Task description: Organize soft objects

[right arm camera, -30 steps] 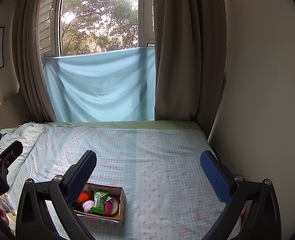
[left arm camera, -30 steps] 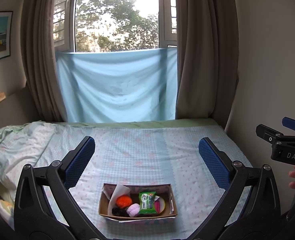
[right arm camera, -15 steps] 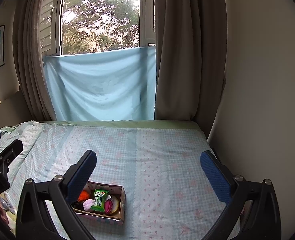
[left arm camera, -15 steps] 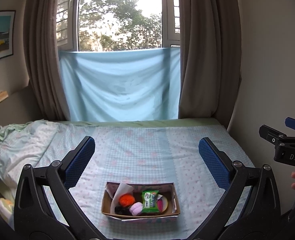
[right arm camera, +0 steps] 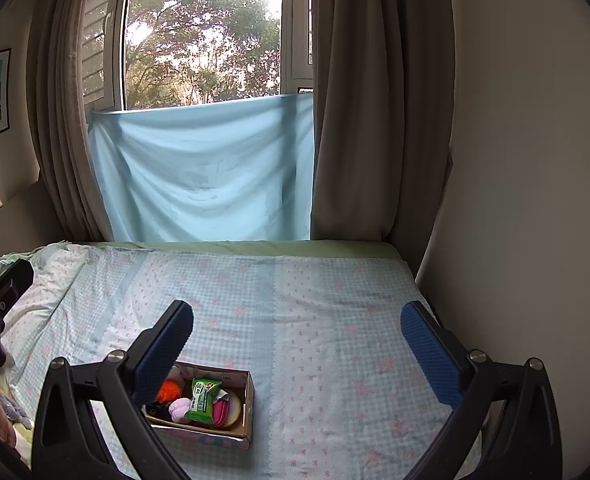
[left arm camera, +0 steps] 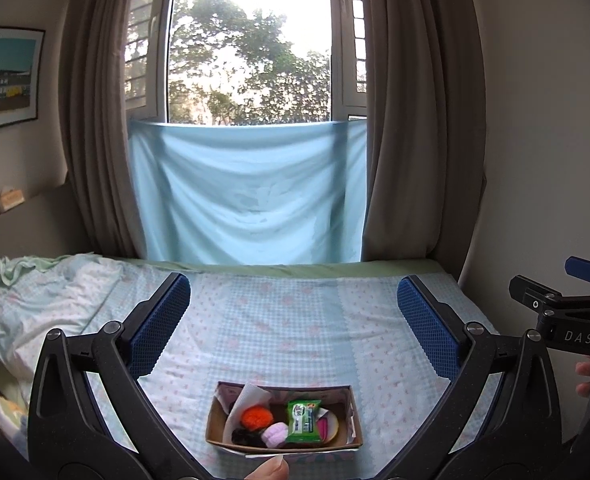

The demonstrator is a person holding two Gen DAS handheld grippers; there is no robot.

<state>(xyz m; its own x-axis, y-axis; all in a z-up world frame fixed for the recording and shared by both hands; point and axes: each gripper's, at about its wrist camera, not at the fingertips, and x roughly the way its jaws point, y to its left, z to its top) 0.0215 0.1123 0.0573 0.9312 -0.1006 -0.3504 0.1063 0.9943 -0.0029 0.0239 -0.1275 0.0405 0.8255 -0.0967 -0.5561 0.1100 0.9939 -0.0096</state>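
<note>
Resting on the bed [left arm camera: 295, 332], low in the centre of the left wrist view, an open cardboard box [left arm camera: 353, 408] holds the soft objects: an orange pompom [left arm camera: 257, 417], a pink puff [left arm camera: 275, 435], a dark item [left arm camera: 245, 436], a green packet [left arm camera: 303, 421] and a pink-and-yellow piece [left arm camera: 329, 428], with white paper [left arm camera: 245, 398] tucked along its left side. The left claw [left arm camera: 293, 328] hangs above the bed, fingers wide apart, gripping nothing; the box shows between and below its blue pads [left arm camera: 161, 324]. The right claw [right arm camera: 297, 350] is likewise spread and empty; in its view the box [right arm camera: 249, 396] lies at lower left, partly behind the left finger, with the packet [right arm camera: 202, 400] lying tilted in the middle of the contents. At the right edge of the left wrist view the right claw's body and a hand [left arm camera: 585, 378] appear. A blue cloth [left arm camera: 247, 192] hangs across the lower window between brown curtains [left arm camera: 415, 120] at the top of the frame, and a framed picture [left arm camera: 3, 78] sits at upper left.
</note>
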